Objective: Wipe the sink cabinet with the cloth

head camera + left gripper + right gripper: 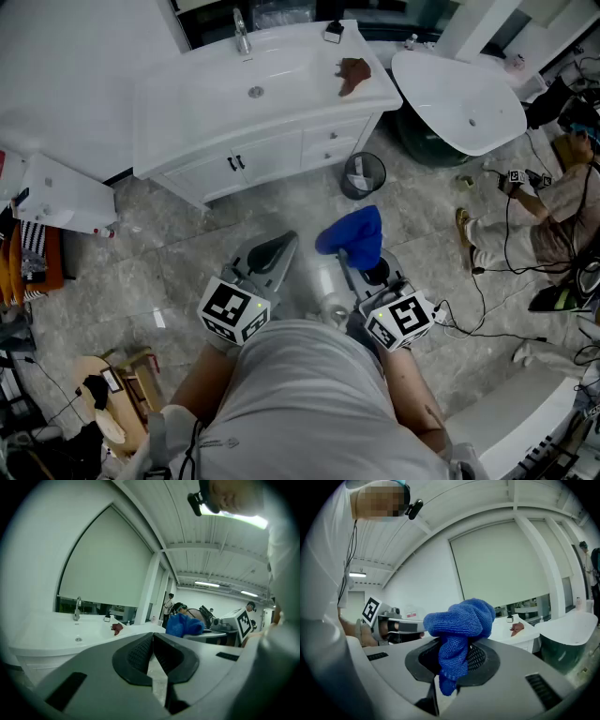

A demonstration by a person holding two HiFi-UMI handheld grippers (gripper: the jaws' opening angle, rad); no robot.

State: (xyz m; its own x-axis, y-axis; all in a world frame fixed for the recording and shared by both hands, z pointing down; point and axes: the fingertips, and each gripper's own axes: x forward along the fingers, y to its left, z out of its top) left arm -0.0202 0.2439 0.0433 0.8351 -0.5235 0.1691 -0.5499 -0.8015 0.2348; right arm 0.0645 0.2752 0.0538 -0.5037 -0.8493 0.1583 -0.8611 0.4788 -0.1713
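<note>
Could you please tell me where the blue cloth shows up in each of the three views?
Head view: lower centre, blue cloth in the right gripper.
Left gripper view: right of centre, further off.
Right gripper view: centre, between the jaws.
Shared landmark: reddish-brown item on the sink cabinet top, visible in all three.

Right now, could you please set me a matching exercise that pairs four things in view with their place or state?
Things:
1. blue cloth
2. brown rag
3. black bin
4. left gripper

Places or states:
a. on the floor beside the sink cabinet
b. jaws shut, nothing between them
c. clamped in the right gripper
d. lying on the cabinet's top

Pairs: 1-c, 2-d, 3-a, 4-b.
</note>
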